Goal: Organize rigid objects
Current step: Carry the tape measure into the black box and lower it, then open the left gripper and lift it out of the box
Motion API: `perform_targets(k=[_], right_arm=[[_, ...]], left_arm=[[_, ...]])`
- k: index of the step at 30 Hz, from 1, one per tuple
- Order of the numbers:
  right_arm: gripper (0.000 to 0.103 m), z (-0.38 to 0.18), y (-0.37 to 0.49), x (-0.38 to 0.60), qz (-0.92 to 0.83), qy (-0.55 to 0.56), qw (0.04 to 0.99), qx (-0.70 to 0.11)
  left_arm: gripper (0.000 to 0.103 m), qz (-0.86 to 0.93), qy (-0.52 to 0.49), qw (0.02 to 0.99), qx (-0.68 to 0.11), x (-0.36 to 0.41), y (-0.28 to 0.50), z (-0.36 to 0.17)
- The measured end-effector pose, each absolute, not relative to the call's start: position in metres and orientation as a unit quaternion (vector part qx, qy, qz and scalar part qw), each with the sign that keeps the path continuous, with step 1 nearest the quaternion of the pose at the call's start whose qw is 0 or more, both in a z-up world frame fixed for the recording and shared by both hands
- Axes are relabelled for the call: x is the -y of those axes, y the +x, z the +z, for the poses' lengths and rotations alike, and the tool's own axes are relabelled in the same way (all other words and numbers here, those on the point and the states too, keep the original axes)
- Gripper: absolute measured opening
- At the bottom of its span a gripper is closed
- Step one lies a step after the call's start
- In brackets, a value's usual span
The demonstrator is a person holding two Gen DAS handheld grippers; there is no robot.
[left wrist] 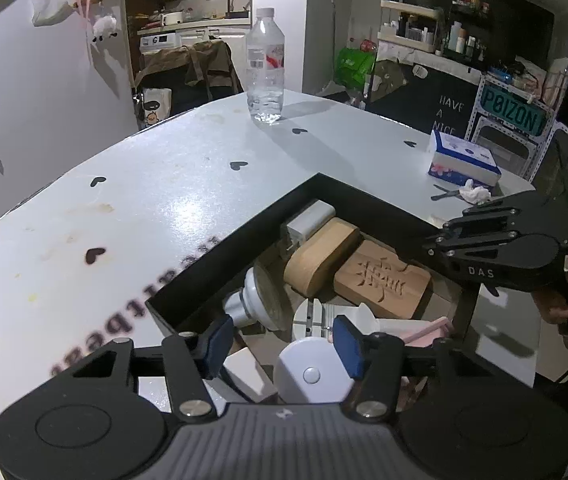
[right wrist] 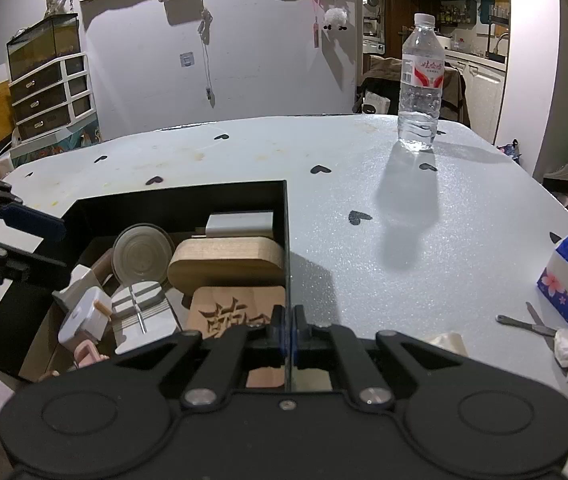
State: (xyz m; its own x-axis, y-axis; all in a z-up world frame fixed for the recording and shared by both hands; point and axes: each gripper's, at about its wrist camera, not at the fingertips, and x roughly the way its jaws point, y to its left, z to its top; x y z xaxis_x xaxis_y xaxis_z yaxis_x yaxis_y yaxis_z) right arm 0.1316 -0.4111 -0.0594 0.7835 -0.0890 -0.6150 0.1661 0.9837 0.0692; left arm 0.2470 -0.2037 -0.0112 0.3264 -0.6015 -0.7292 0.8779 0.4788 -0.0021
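Jaws of the left gripper (left wrist: 282,344) stand wide over the black box (left wrist: 244,236), a white round device (left wrist: 310,374) between them and the carved wooden block (left wrist: 382,280) beyond. Jaws of the right gripper (right wrist: 287,330) pinch the box's right wall (right wrist: 287,264), with the wooden block (right wrist: 236,312) just left on the desk (right wrist: 404,240).
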Motion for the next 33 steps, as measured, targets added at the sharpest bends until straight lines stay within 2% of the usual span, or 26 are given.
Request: perform_targets(k=[15,23,25,27,30,33], right_arm=[[0.003,-0.063,0.136,0.410,-0.066,0.058,0.941,-0.328],[0.003,-0.063,0.136,0.410,-0.066,0.057,0.940,-0.329],[0.003,-0.063,0.136,0.410,-0.067,0.056,0.940,-0.330],[0.003,-0.063,0.137,0.410,-0.068,0.056,0.940,-0.331],[0.003,-0.062,0.138,0.410,-0.069,0.055,0.939,-0.332],[0.003,-0.062,0.138,0.409,-0.070,0.055,0.939,-0.332]], left_arm=[[0.055,-0.457,0.282,0.763,-0.360,0.225,0.239,-0.030],[0.056,-0.454,0.233,0.788,-0.346,0.206,0.226,-0.011],[0.064,-0.453,0.215,0.794,-0.344,0.203,0.224,-0.006],[0.077,-0.450,0.198,0.801,-0.343,0.200,0.221,-0.001],[0.091,-0.443,0.177,0.810,-0.341,0.196,0.217,0.006],[0.099,-0.436,0.156,0.818,-0.341,0.192,0.213,0.010]])
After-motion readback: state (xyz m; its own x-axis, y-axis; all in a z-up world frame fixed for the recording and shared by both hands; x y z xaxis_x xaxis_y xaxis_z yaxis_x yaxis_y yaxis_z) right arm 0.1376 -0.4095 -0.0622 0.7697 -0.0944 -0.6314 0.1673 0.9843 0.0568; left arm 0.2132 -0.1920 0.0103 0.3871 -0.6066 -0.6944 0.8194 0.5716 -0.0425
